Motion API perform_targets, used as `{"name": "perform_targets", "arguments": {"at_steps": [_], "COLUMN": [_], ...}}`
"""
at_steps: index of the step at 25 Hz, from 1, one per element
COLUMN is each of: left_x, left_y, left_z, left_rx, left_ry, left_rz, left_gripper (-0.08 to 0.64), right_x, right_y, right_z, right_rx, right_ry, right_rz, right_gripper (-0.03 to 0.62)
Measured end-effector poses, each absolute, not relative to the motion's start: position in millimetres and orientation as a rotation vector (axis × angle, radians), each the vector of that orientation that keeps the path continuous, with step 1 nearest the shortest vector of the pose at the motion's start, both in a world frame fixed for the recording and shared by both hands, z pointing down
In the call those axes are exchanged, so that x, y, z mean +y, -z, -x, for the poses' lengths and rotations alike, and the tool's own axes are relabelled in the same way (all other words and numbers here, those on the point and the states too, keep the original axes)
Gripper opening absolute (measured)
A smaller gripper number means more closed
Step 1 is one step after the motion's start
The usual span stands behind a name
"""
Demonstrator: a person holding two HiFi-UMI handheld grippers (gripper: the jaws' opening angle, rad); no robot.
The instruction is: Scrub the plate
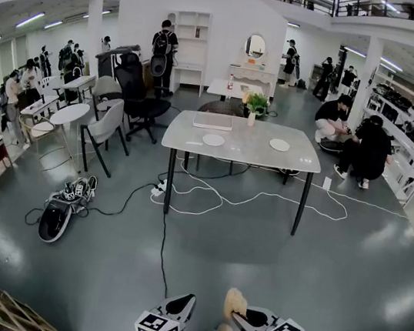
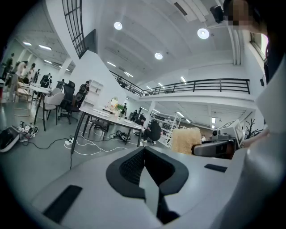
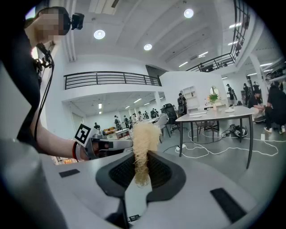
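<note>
Nearest to you, at the bottom edge of the head view, you held the left tool (image 1: 186, 300) and the right tool (image 1: 243, 313) side by side, low over the grey floor (image 1: 345, 276).

1. Left tool (image 2: 144, 151): its own view showed the two jaws pressed together along their full length.
2. Right tool (image 3: 142, 157): the jaws were clamped on a pale yellow, fibrous scrubber (image 3: 143, 139). The scrubber stood up out of the jaws, with its bushy end above them.
3. In the head view the scrubber (image 1: 234, 303) sat at the tip of the right tool, just beside the left tool.

The plate (image 1: 213, 140) lay well apart from both tools, on the grey surface (image 1: 255, 157) across the room. A second plate (image 1: 280, 144) lay to its right. A potted plant (image 1: 255, 103) stood at the far edge of the surface. White cables (image 1: 214, 196) trailed over the floor beneath it.
</note>
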State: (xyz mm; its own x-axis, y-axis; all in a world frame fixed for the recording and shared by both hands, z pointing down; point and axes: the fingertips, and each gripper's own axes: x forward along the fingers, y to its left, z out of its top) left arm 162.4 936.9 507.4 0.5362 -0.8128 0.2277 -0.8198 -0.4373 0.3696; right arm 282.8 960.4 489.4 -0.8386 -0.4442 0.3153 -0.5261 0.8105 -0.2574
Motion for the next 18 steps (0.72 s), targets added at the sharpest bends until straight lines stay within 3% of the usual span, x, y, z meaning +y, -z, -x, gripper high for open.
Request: {"name": "perform_targets", "arguments": {"at_steps": [18], "left_x": [803.9], "left_y": [-513.5], "left_z": [-121.9], "left_rx": [-1.421], "left_ry": [-0.055], "left_rz": [-2.295], "left_gripper": [0.014], "right_x": [814.8], "right_y": [-505.3], "right_z": [-241.7], "right_rx": [-2.750], "right_ry": [-0.495], "right_rz": [-0.723], "right_gripper": [0.061]}}
